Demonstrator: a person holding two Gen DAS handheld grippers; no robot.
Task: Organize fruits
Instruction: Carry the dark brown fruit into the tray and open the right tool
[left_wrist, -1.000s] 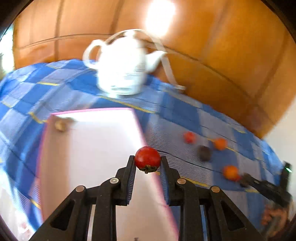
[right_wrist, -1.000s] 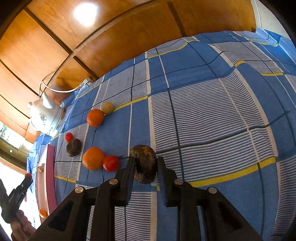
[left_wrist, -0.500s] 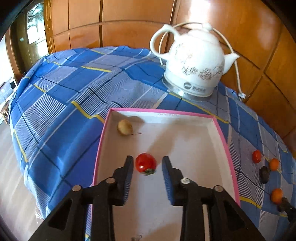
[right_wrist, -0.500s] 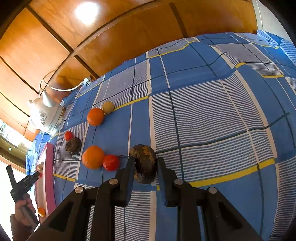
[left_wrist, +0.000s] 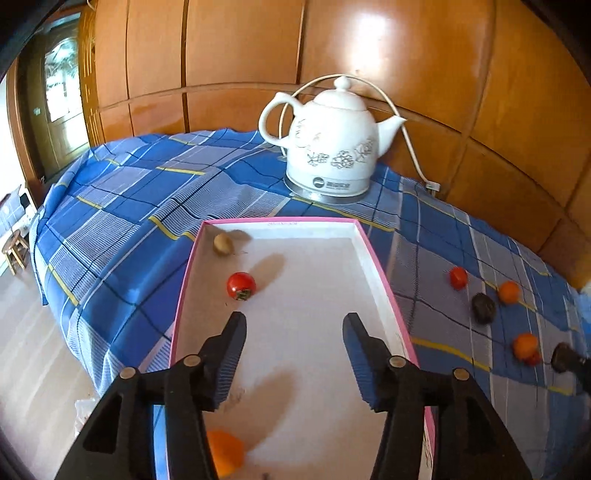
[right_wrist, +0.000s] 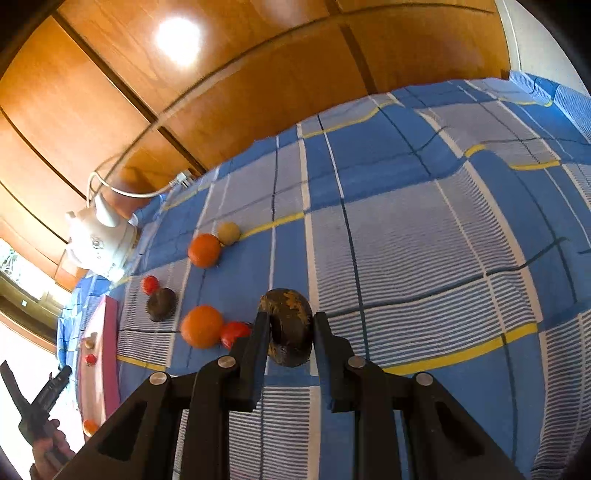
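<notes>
White kettle (left_wrist: 332, 147) on blue plaid cloth (left_wrist: 147, 206); wood-panel wall (left_wrist: 240, 55).

Bright daylight; glare spots shine on the wood panels (left_wrist: 373, 40); fisheye edges bend and darken; the kettle (right_wrist: 101, 240) looks slightly blurred.

Blue plaid cloth (left_wrist: 122, 206), white-striped squares crossed by thin yellow and dark lines. On it a pink-rimmed tray (left_wrist: 275, 221), white inside. In the tray a red tomato (left_wrist: 241, 285), a tan fruit (left_wrist: 222, 244) at the far left, an orange (left_wrist: 225, 457) at the near edge. Far side, a white kettle (left_wrist: 330, 147) with grey flower print on a silver base. Orange-brown wood panels (left_wrist: 240, 44) behind. On the right, a mottled dark brown fruit (right_wrist: 285, 326) between black fingers (right_wrist: 258, 332), with a red tomato and oranges to its left.
</notes>
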